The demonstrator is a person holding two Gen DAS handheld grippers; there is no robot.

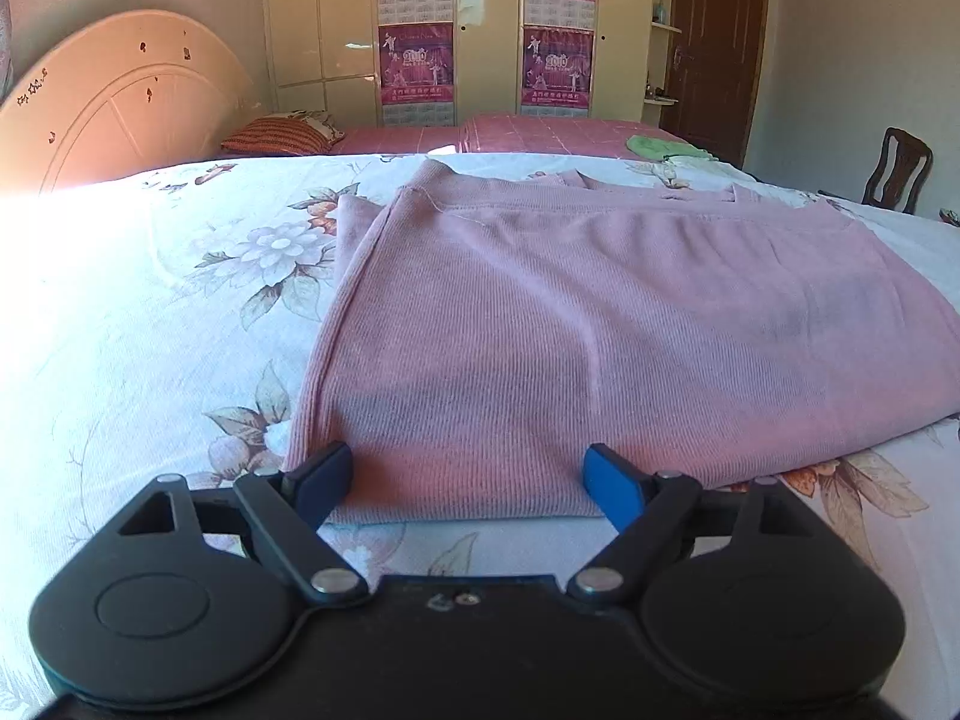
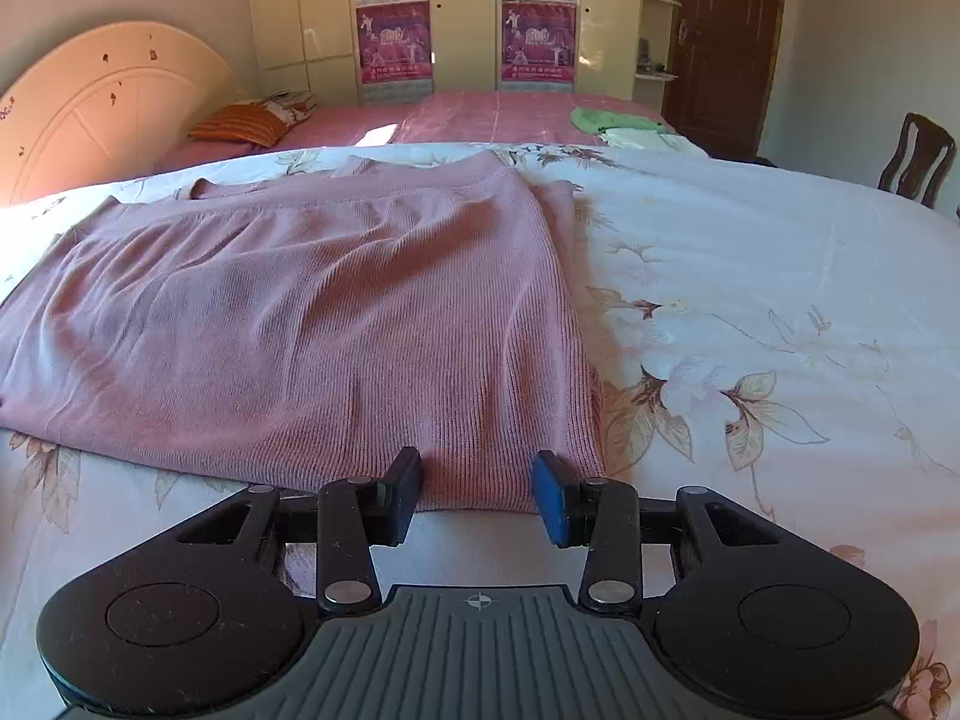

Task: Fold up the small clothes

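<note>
- A pink ribbed knit top (image 1: 540, 312) lies partly folded on a floral bedsheet (image 1: 150, 300), filling the middle and right of the left wrist view and the middle and left of the right wrist view (image 2: 300, 324).
- The left gripper (image 1: 468, 480) sits at the bottom centre of its frame, fingers spread wide; the near hem of the top lies between the fingertips (image 1: 327, 474), and the pads do not press on it.
- The right gripper (image 2: 477, 495) is at the bottom centre of its frame, its fingers set at a narrower gap over the top's near right corner; cloth shows between the pads, unpinched.
- Upper left of both views: a cream headboard (image 1: 120, 96).
- Top centre: wardrobe doors with magenta calendar posters (image 1: 414, 30).
- Behind the floral sheet a pink bedspread (image 2: 480, 114) carries a striped orange pillow (image 2: 240, 123) and a green cloth (image 2: 612, 120).
- Upper right: a dark wooden door (image 2: 726, 42) and a wooden chair (image 2: 918, 156).
</note>
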